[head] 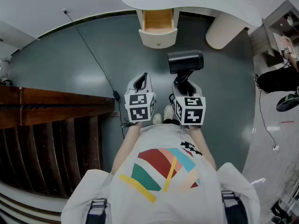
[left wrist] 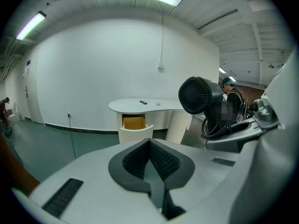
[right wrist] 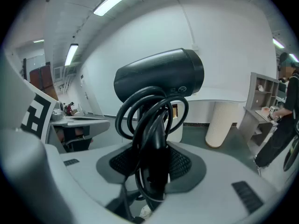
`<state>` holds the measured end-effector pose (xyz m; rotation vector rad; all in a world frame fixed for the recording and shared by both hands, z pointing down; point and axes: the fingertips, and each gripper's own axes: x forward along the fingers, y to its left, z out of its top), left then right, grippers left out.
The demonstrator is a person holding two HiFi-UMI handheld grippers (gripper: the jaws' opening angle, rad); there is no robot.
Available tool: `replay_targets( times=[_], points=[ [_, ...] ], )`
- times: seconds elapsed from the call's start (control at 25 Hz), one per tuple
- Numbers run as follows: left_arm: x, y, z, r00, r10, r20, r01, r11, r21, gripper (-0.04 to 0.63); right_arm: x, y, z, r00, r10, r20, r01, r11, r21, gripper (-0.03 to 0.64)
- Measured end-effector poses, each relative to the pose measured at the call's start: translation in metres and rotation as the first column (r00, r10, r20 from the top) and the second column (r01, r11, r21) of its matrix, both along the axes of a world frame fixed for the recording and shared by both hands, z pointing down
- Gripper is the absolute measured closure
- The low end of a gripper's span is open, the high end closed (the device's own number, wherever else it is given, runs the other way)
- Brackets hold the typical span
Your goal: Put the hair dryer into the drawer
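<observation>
From the head view: right gripper point(head: 184, 85) clamped on the hair dryer point(head: 185, 60), barrel up, over grey floor point(head: 70, 64), well short of the open drawer point(head: 158, 22) under the white table point(head: 224, 3); left gripper point(head: 141, 80) just beside. In the left gripper view: jaws closed together, nothing between. In the right gripper view: pads point(right wrist: 181, 162) pressing the hair dryer handle, black cord point(right wrist: 145, 125) looped round it.

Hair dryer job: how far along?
Done: the drawer is open and the hair dryer is picked up. In hand: the right gripper clamps its handle, well short of the drawer. Left to do: carry it over and release it inside. Left gripper is shut, empty.
</observation>
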<state>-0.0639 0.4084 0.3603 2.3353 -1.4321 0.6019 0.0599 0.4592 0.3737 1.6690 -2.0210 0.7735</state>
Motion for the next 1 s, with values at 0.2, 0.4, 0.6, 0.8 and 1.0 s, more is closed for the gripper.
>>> replay_targets(
  times=[0.2, 0.4, 0.6, 0.8, 1.0],
  points=[
    [0.006, -0.004, 0.0, 1.0, 0.005, 0.0, -0.005, 1.0, 0.003, 0.578, 0.0, -0.004, 0.001, 1.0, -0.016, -0.004, 0.016, 1.0, 0.007, 0.428],
    [0.015, -0.012, -0.001, 1.0, 0.004, 0.003, -0.004, 1.0, 0.008, 0.578, 0.004, -0.012, -0.001, 0.999, -0.041, -0.005, 0.041, 0.999, 0.019, 0.428],
    [0.031, -0.021, 0.004, 1.0, 0.011, 0.013, -0.011, 1.0, 0.0, 0.578, 0.01, -0.02, 0.001, 0.997, -0.078, 0.016, 0.077, 0.996, 0.04, 0.428],
    [0.04, -0.034, 0.004, 1.0, 0.0, 0.009, 0.0, 1.0, 0.018, 0.578, 0.018, -0.032, -0.004, 0.994, -0.112, -0.011, 0.112, 0.991, 0.072, 0.428],
    [0.042, -0.047, 0.001, 1.0, -0.02, -0.002, 0.02, 0.999, 0.031, 0.578, 0.03, -0.037, -0.002, 0.994, -0.107, -0.017, 0.108, 0.992, 0.064, 0.428]
  ],
)
